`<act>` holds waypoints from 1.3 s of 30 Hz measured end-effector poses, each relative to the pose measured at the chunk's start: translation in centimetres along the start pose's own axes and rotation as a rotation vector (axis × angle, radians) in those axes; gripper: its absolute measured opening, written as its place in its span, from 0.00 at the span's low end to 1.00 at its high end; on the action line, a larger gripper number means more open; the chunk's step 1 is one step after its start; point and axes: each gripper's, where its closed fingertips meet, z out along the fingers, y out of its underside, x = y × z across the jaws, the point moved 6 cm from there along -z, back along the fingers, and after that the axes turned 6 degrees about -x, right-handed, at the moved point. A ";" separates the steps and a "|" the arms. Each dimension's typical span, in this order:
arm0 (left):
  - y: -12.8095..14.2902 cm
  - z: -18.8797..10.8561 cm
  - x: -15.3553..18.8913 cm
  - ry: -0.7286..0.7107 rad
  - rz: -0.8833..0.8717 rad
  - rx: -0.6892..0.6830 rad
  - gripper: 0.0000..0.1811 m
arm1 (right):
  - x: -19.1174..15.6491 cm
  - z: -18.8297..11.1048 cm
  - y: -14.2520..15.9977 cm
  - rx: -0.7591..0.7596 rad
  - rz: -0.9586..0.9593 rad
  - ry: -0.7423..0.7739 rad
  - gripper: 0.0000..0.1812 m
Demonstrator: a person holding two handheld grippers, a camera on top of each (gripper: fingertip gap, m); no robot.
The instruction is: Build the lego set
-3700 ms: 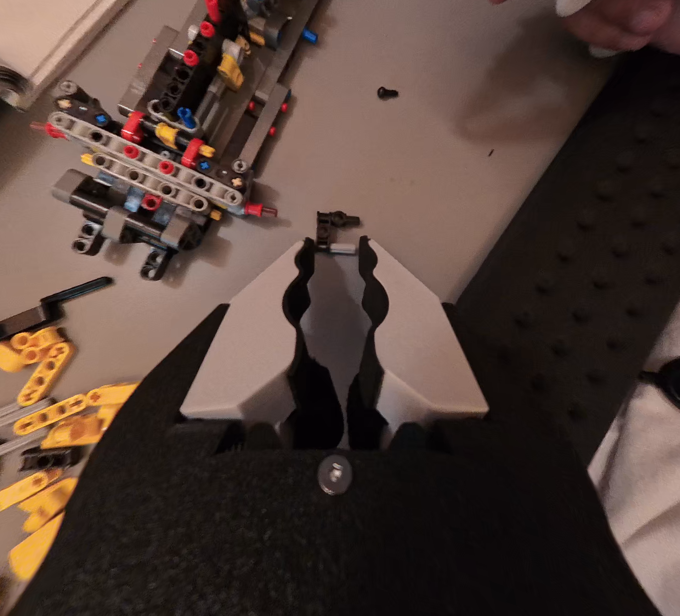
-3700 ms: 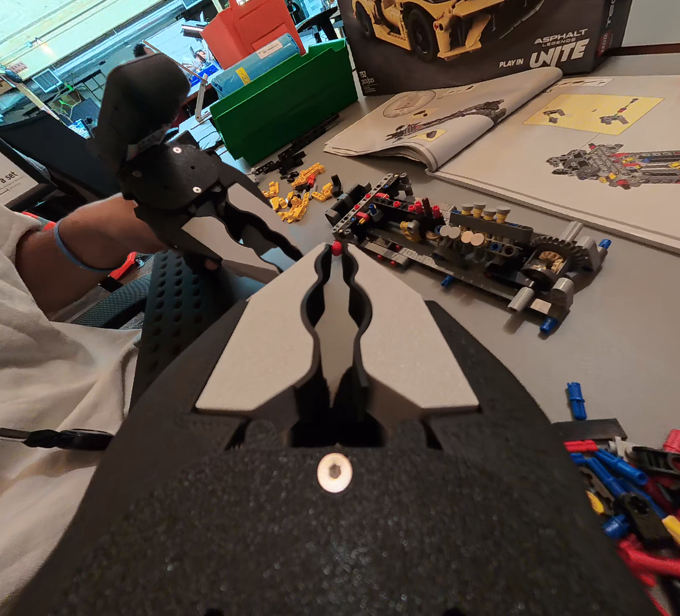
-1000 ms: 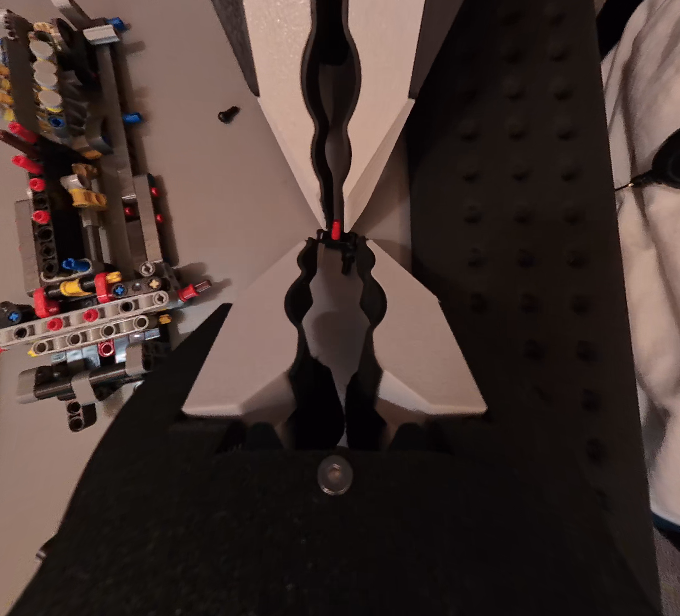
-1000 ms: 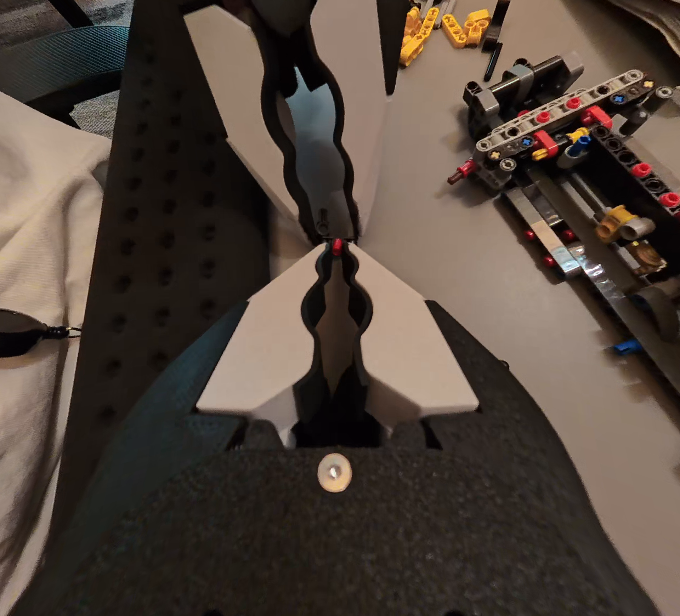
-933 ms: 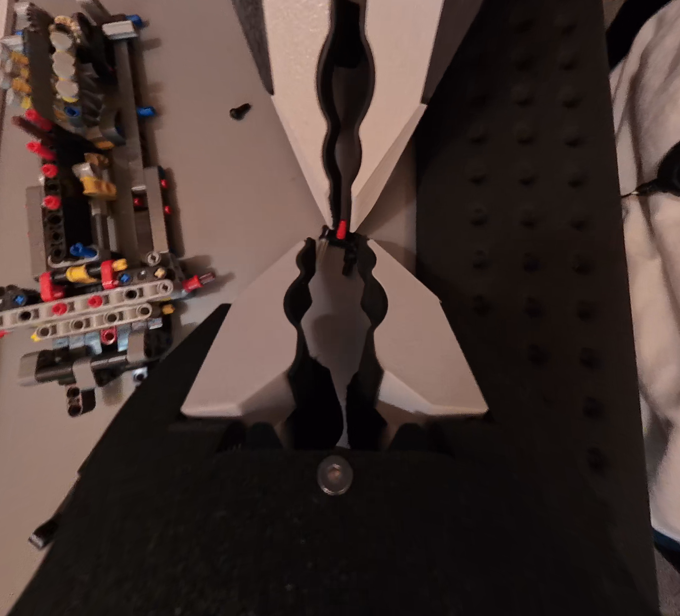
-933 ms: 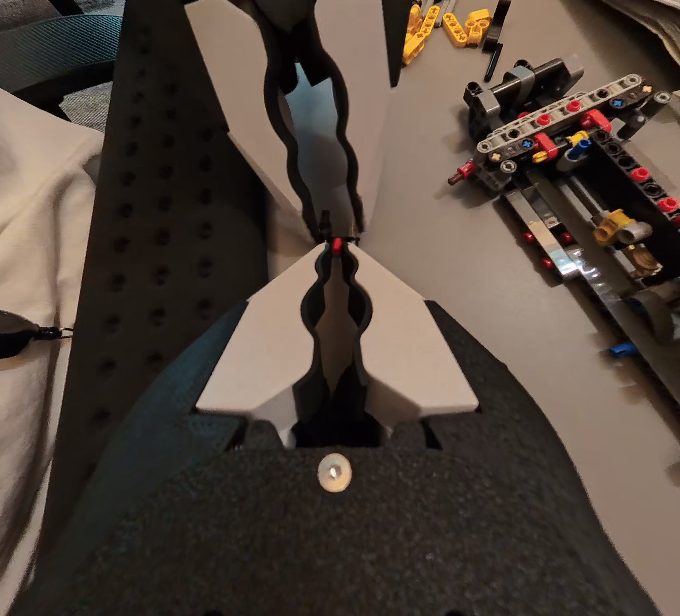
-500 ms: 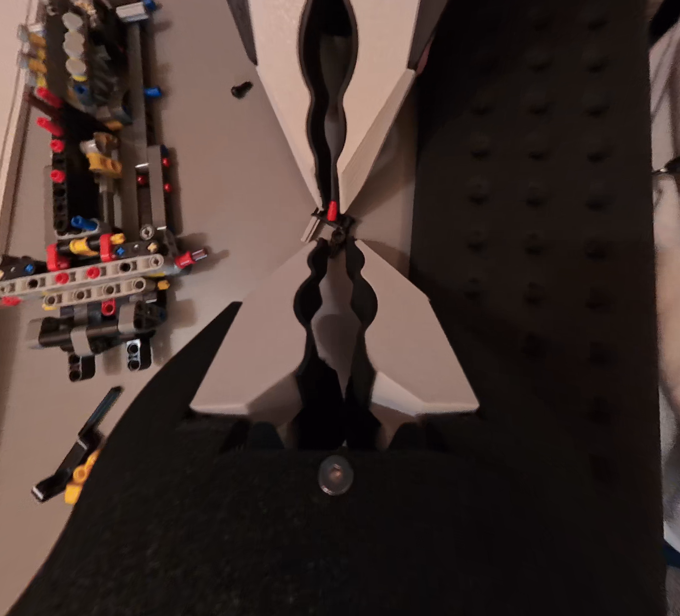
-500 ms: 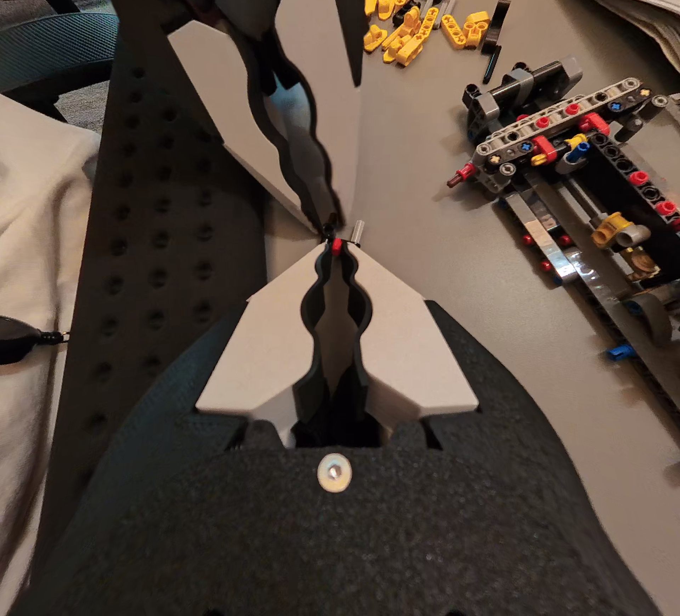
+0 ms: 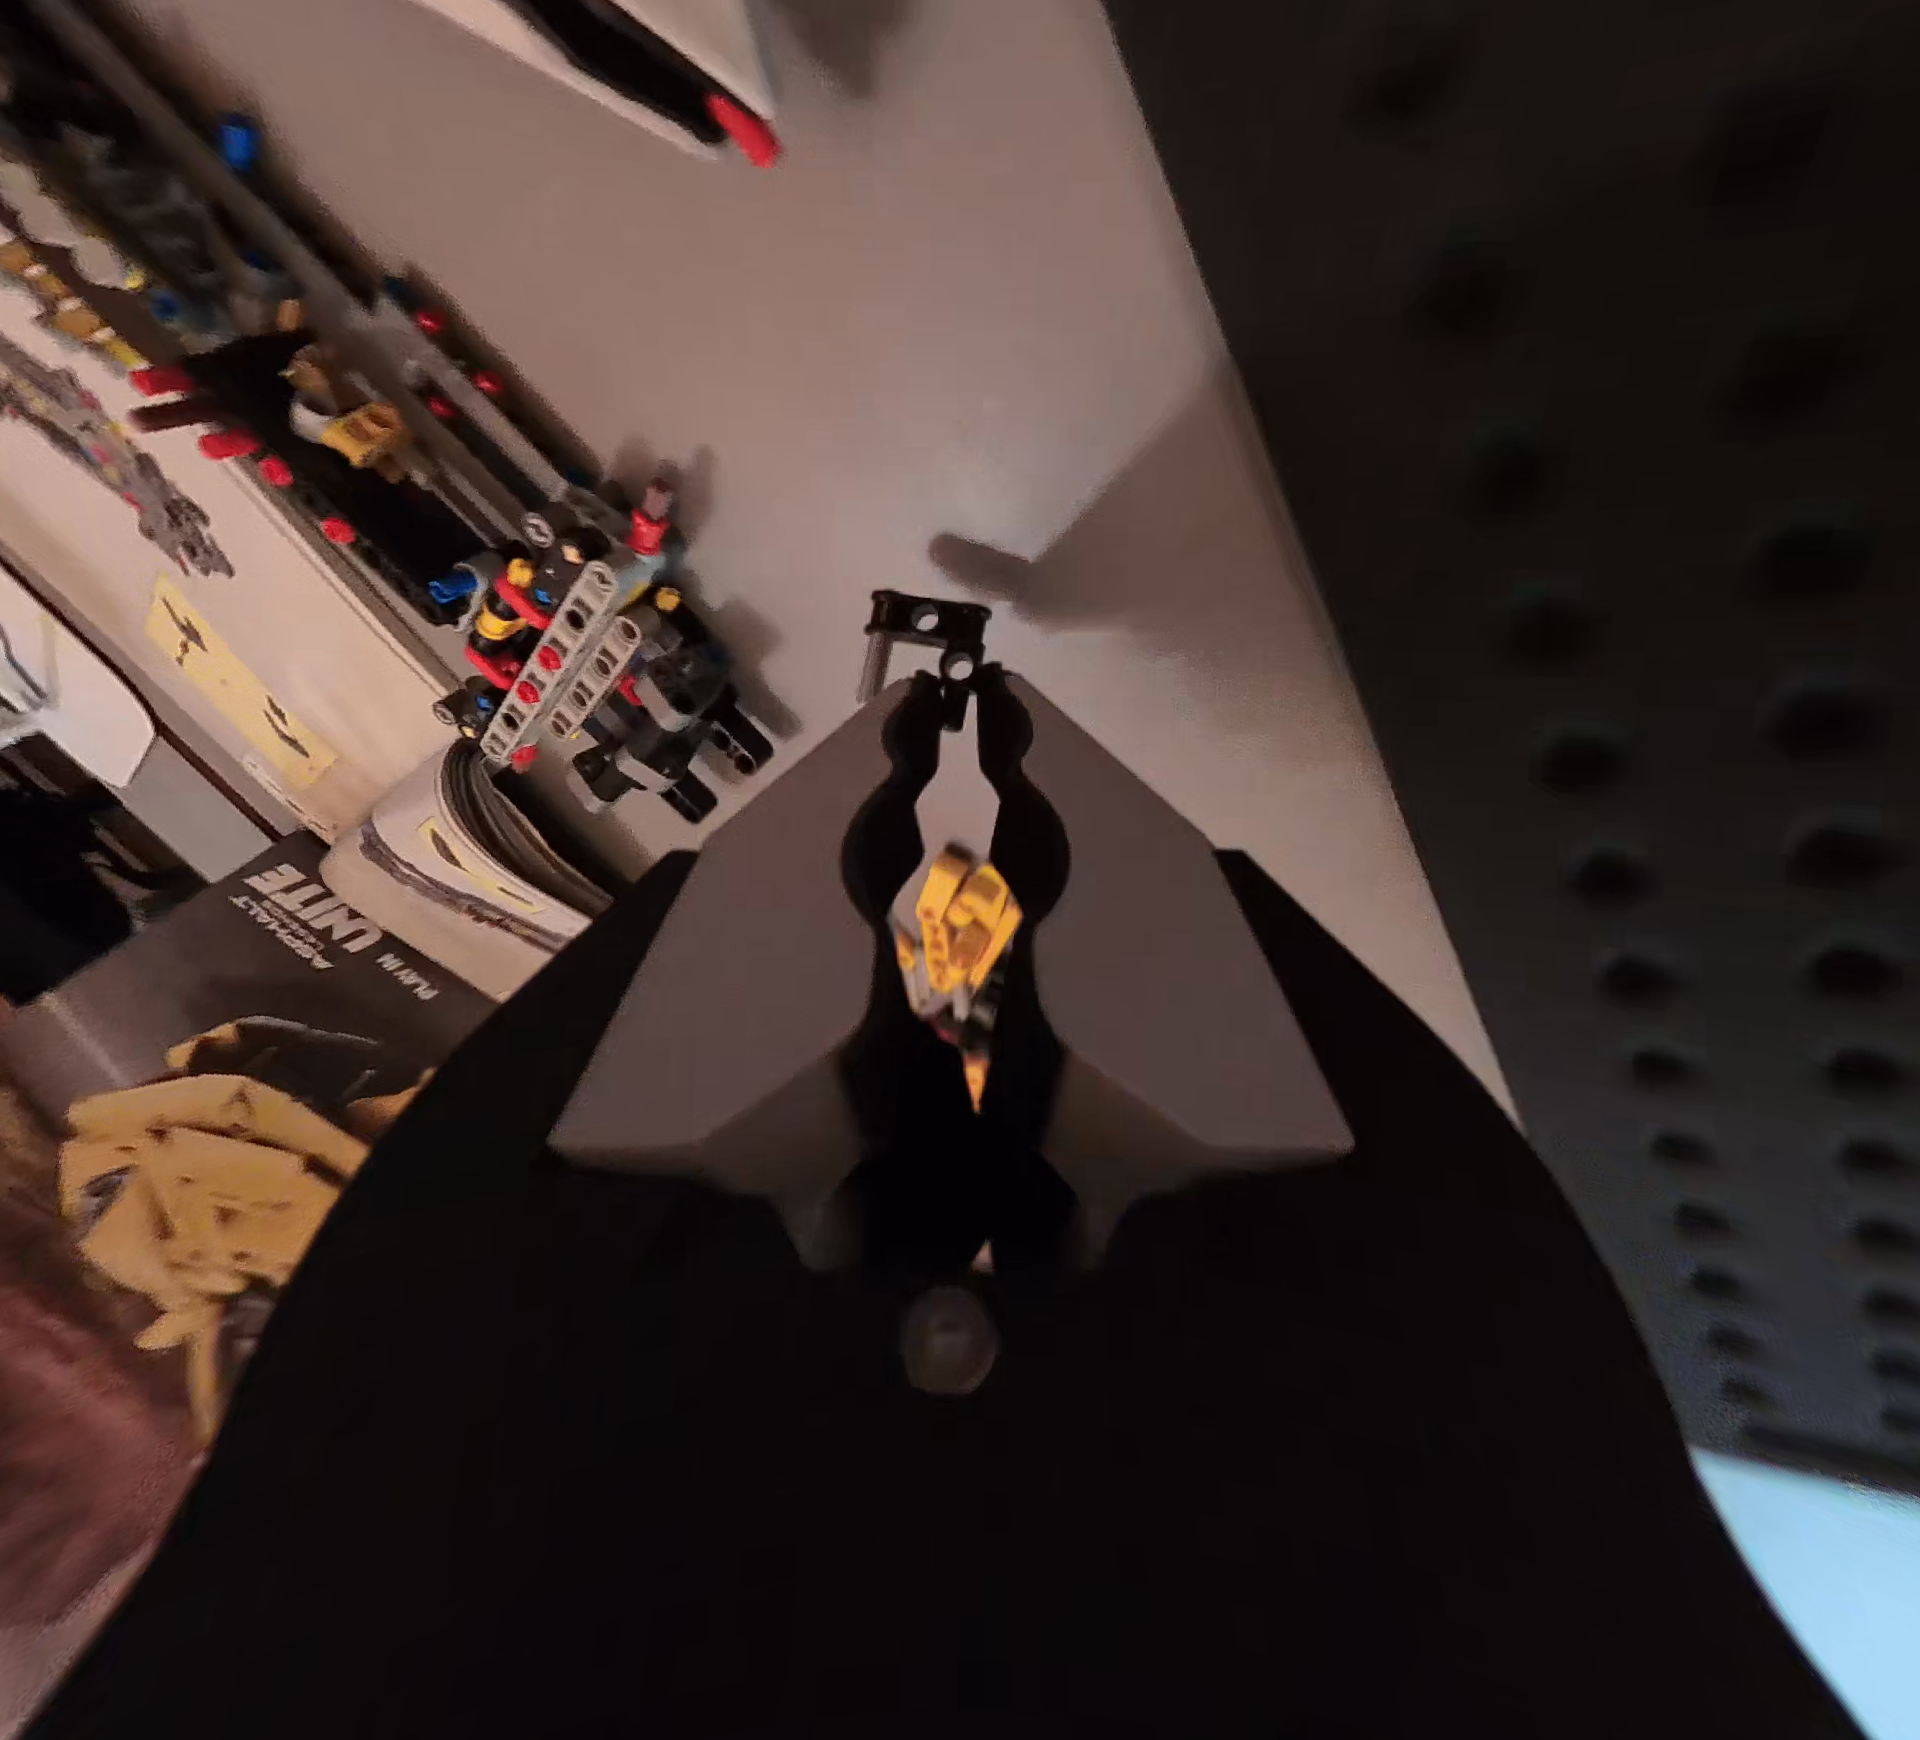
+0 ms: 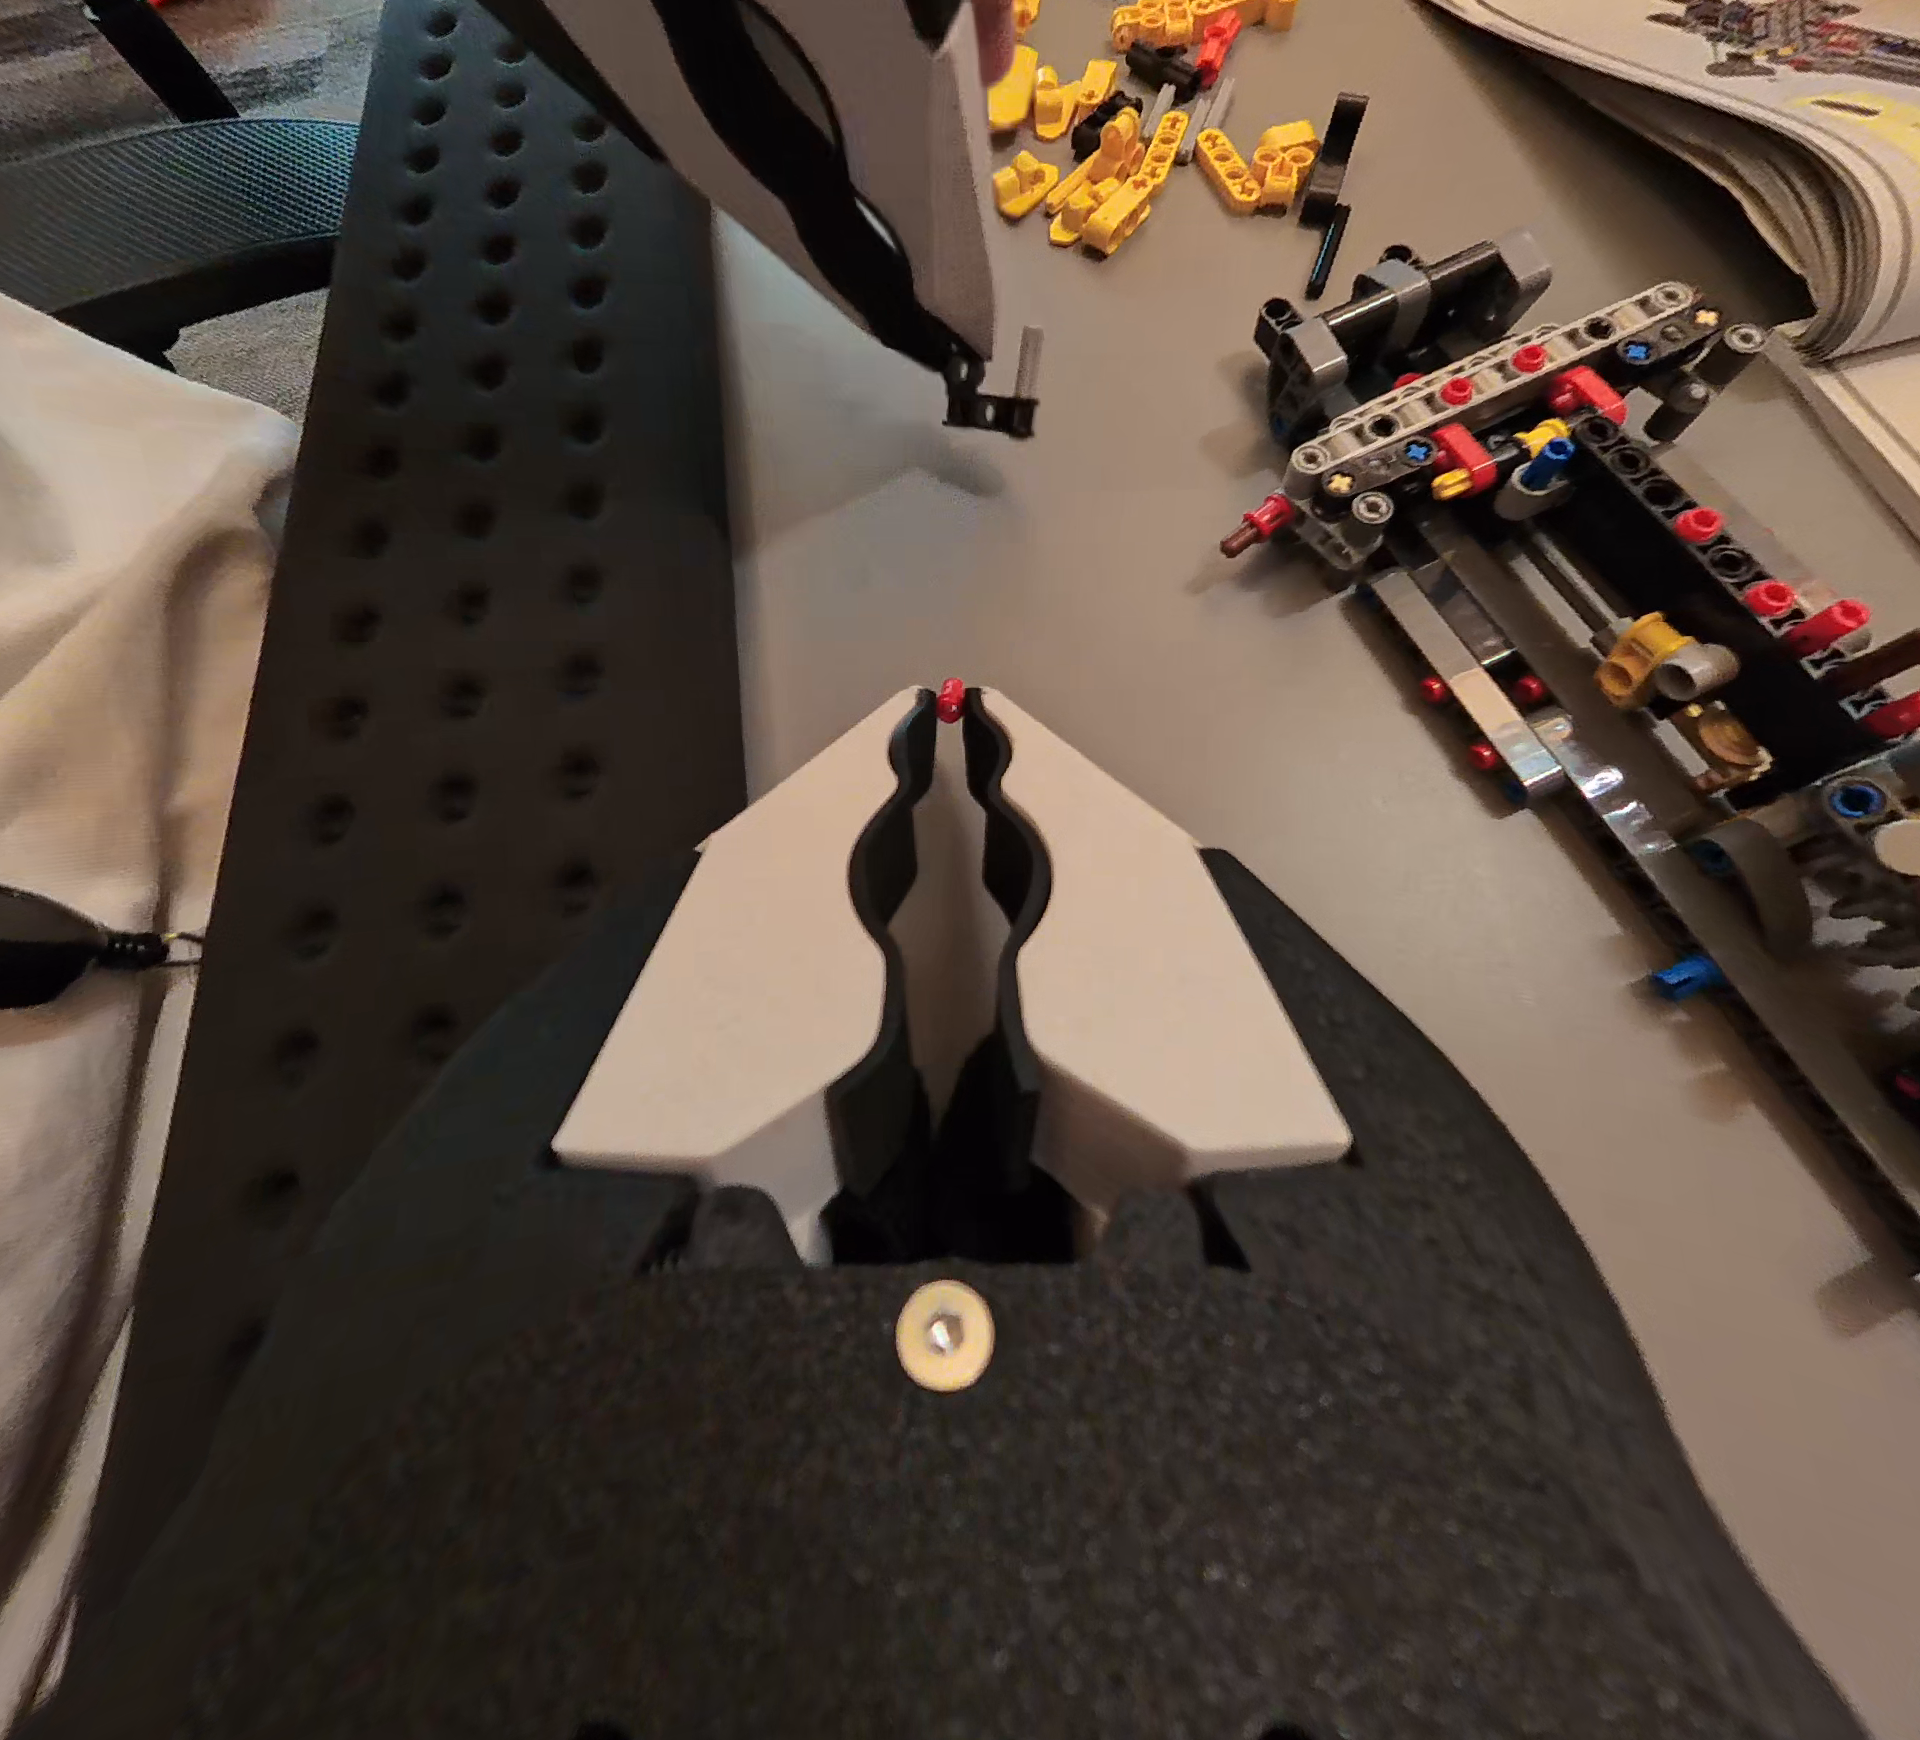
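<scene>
Hand-held grippers (image 10: 951, 703) parted (apparently unjoined), red pin (image 10: 950, 699)

Right gripper (image 10: 950, 701) pinches red pin (image 10: 949, 699)

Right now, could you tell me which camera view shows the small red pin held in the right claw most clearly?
The right wrist view: the red pin sits sharp, pinched at the tips of the right claw. In the left wrist view the red pin is only a motion-blurred smear at the right claw's tips near the top edge.

grey tabletop (image 10: 1195, 807) | black perforated panel (image 10: 468, 547) | mesh chair (image 10: 156, 184)
</scene>
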 end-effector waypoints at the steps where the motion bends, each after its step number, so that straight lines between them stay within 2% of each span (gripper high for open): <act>1: 0.2 -0.1 0.2 0.014 0.051 -0.040 0.03 | 0.0 -0.1 0.0 0.001 0.003 0.000 0.02; 9: 1.5 0.9 0.5 0.025 0.369 -0.386 0.03 | 0.2 -0.5 0.2 0.014 0.021 0.005 0.02; 11: 1.4 1.2 0.7 0.021 0.419 -0.426 0.03 | 0.2 -0.6 0.2 0.019 0.023 0.001 0.02; 18: 0.2 0.7 0.8 0.028 0.385 -0.374 0.04 | 0.2 -0.8 0.2 0.029 0.039 -0.016 0.02; 25: 0.2 0.1 0.3 -0.001 0.251 -0.316 0.14 | 0.2 -0.7 0.3 0.020 0.043 -0.026 0.02; 28: 0.7 -1.3 -0.2 0.041 0.084 -0.119 0.18 | 0.2 -0.8 0.3 0.026 0.049 -0.033 0.02; 31: 1.9 -2.7 -1.3 0.140 -0.152 0.252 0.19 | 0.2 -0.8 0.3 0.032 0.054 -0.040 0.02; 34: 3.6 -1.7 -1.4 0.220 -0.279 0.488 0.21 | 0.2 -0.8 0.3 0.031 0.054 -0.045 0.02; 36: 4.2 -0.1 -0.8 0.264 -0.299 0.557 0.23 | 0.2 -0.8 0.3 0.033 0.055 -0.049 0.02; 39: 4.5 2.3 -0.3 0.283 -0.268 0.546 0.26 | 0.2 -0.9 0.3 0.035 0.062 -0.057 0.02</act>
